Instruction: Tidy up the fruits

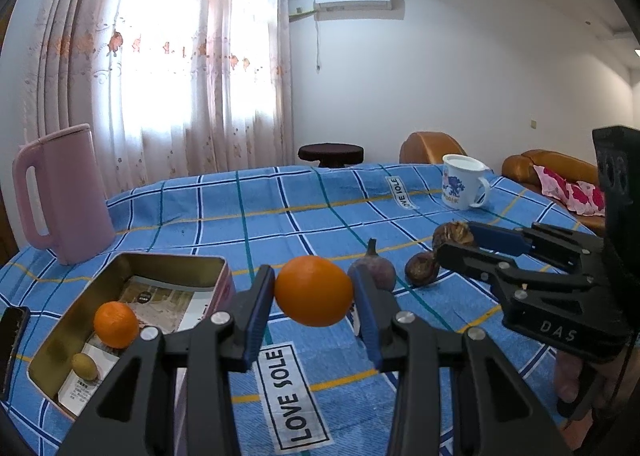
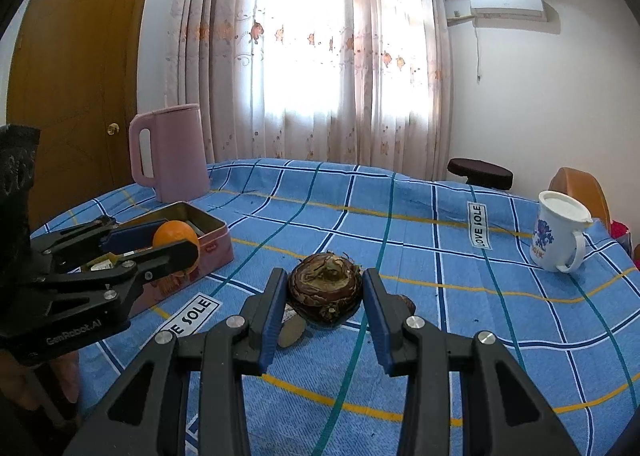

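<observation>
My left gripper (image 1: 314, 306) is clamped on a round, smooth orange fruit (image 1: 314, 291); its blue pads press on both sides and the fruit hangs clear of the blue checked tablecloth (image 1: 240, 224), just to the right of the open pink rectangular metal tin (image 1: 216, 276). Inside the tin, on printed paper, lie a second, smaller orange (image 1: 116, 325) and a small yellow-green oval fruit (image 1: 85, 366) near the front wall.

My right gripper (image 2: 325, 306) holds a brown, flattened, rough-skinned round fruit with a dry stalk (image 2: 326, 292); the pads touch its left and right flanks, and in the left wrist view the same fruit (image 1: 453, 234) sits at the tips of that gripper (image 1: 456, 246), which reaches in from the right. I cannot tell whether this fruit is off the cloth.

Between the two tools, on the cloth, lie a purple fig-shaped fruit with a pointed stem (image 1: 376, 270), just behind my left gripper's right finger, and a dark brown wrinkled round fruit (image 1: 421, 269), just beside the right gripper's lower finger.

Farther back stand a tall pink plastic kettle with a handle (image 1: 68, 196) behind the tin, and a white mug with a blue print (image 1: 464, 183) on the far right of the table.
</observation>
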Available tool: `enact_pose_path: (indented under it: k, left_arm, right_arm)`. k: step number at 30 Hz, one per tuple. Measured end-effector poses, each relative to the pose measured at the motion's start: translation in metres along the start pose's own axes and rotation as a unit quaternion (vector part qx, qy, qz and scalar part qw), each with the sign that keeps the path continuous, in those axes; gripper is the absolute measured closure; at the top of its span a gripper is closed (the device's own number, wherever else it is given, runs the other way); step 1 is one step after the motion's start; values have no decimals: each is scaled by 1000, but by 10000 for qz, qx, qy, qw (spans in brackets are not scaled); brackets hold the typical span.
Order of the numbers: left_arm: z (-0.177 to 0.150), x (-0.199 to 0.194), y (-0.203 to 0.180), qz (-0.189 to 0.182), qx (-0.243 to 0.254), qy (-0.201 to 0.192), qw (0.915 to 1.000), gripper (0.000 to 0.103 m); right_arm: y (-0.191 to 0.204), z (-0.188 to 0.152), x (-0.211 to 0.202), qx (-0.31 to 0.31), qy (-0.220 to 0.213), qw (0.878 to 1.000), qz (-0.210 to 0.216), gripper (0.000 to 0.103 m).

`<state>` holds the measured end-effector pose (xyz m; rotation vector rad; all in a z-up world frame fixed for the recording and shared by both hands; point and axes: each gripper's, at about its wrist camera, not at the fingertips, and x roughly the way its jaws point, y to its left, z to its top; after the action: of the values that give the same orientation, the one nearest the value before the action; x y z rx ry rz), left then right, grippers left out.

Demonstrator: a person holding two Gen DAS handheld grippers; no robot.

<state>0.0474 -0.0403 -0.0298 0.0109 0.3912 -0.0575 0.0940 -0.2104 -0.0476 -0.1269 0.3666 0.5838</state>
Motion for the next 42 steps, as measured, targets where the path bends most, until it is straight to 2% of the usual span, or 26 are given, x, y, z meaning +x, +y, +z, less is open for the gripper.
enact_pose_path:
  k: [19,30,36,42]
  left_arm:
    - [-1,-15,-7,122,161,-422,9989,61]
    - [0,-17,-9,137,192,-454,9987,61]
    - [1,-17,-7,126,116,-475,9987,61]
    - [5,-21,10,202,-9,-460,9987,61]
  right_arm:
    - [1,0,-13,-35,-379,9993,3,63]
    - [7,0,-24,-202,-683,9974,-84,63]
    - [11,0,-26,-307,-737,9967,-132,63]
    - [20,5,-18,-391,-599,9974,-49,63]
